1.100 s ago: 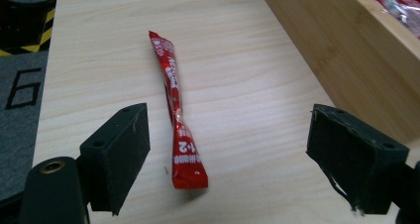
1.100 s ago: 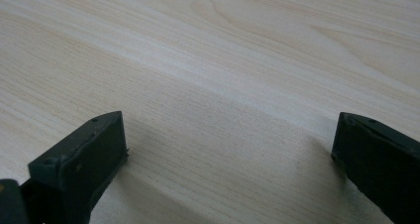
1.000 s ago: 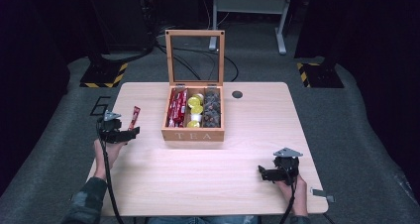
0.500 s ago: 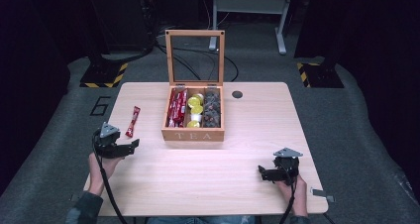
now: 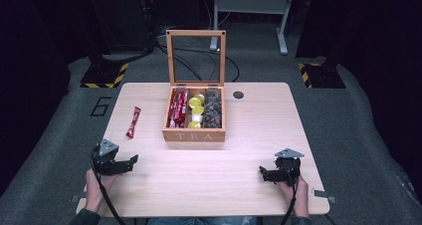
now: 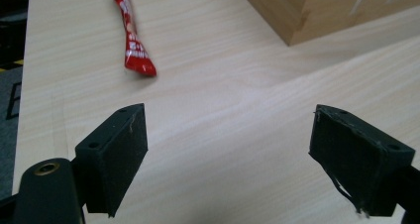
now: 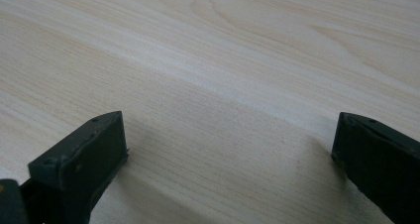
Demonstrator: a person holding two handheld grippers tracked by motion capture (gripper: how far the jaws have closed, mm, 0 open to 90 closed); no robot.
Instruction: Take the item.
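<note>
My left gripper (image 6: 225,154) holds its two black jaws wide apart over bare tabletop, nothing between them. Ahead of them and off toward the left jaw's side lies the red foil sachet (image 6: 131,35), flat on the pale wooden table (image 5: 249,135); its long axis runs roughly away from me, its near end closest to the jaws yet clear of them.

From the high view, that sachet (image 5: 133,121) sits alone to the left of the open wooden tea box with the glass-paned lid (image 5: 194,133), apart from the box wall, while more red sachets fill the box's left compartment. My left gripper (image 5: 130,161) rests near the table's front edge, on the same side of the box as the sachet, and is plainly the nearer one.

My right gripper (image 5: 262,173), jaws also spread and empty (image 7: 228,164), sits well right of the box. Any reach for the loose sachet, I judge, falls to the left.
</note>
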